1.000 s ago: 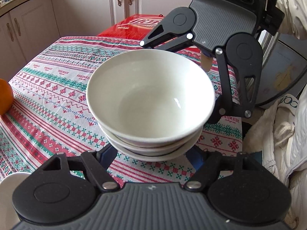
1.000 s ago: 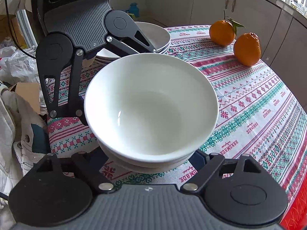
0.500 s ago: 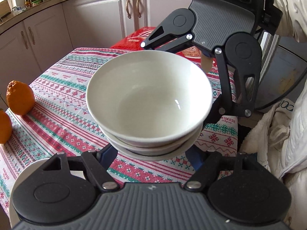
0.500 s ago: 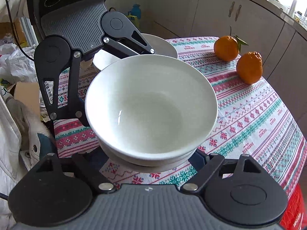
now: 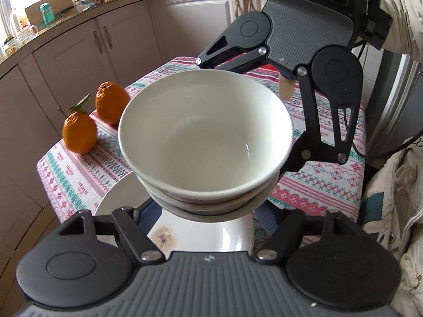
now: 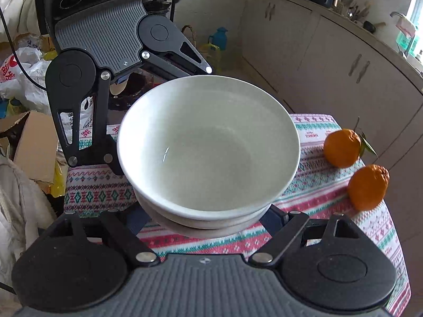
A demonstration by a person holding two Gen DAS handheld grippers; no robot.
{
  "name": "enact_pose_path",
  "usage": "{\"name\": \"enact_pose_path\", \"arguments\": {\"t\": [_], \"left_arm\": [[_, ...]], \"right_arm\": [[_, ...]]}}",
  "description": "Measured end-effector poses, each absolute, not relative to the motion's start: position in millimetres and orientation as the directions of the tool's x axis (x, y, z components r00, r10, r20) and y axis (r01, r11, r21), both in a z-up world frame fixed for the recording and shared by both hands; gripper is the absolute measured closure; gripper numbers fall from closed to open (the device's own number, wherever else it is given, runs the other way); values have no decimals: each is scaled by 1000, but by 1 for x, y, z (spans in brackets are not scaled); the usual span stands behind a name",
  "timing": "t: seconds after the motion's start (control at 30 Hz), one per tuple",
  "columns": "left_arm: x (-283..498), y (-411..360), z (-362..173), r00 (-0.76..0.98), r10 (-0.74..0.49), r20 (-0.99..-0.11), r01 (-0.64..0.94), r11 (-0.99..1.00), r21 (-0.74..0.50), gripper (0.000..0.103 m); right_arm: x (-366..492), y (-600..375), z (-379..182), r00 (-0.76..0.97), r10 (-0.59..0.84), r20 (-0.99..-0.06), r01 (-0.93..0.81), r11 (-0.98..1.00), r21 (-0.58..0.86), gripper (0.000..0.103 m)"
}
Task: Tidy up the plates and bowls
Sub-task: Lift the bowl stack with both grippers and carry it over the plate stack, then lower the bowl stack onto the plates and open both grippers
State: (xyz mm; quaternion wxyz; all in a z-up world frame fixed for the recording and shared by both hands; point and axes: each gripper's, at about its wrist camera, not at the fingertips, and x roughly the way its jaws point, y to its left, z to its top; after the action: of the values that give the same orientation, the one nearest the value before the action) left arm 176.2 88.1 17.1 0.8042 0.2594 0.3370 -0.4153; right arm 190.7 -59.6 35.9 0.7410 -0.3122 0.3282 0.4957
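A stack of white bowls (image 5: pixel 206 137) hangs above the patterned tablecloth (image 5: pixel 330 185), held from two opposite sides. My left gripper (image 5: pixel 208 207) is shut on the stack's lower part, its fingertips mostly hidden under the bowls. From the far side my right gripper (image 6: pixel 206 219) is shut on the same stack (image 6: pixel 208 145). The top bowl is empty. Directly below the stack in the left wrist view lies a white plate (image 5: pixel 206 235) with a brown stain.
Two oranges (image 5: pixel 79 133) (image 5: pixel 111 103) sit near the table's edge, also seen as oranges (image 6: pixel 342 148) (image 6: pixel 367 187). Kitchen cabinets (image 6: pixel 343 79) stand behind. A cardboard box (image 6: pixel 34 145) and bags lie on the floor. A person's pale sleeve (image 5: pixel 401 26) is at upper right.
Both grippers have carried the bowl stack up and across the table. The oranges have come closer into view, and the white plate now lies under the stack.
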Motion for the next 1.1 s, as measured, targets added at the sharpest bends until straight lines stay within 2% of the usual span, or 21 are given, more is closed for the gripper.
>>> {"name": "enact_pose_path", "arguments": {"t": [0.3, 1.1], "left_arm": [[188, 124, 0, 461, -438, -772, 787, 603, 128, 26], [198, 137, -11, 463, -447, -765, 773, 626, 101, 26]], "right_arm": [[223, -15, 16, 233, 536, -811, -960, 258, -105, 13], [240, -9, -1, 195, 542, -817, -951, 307, -23, 13]]}}
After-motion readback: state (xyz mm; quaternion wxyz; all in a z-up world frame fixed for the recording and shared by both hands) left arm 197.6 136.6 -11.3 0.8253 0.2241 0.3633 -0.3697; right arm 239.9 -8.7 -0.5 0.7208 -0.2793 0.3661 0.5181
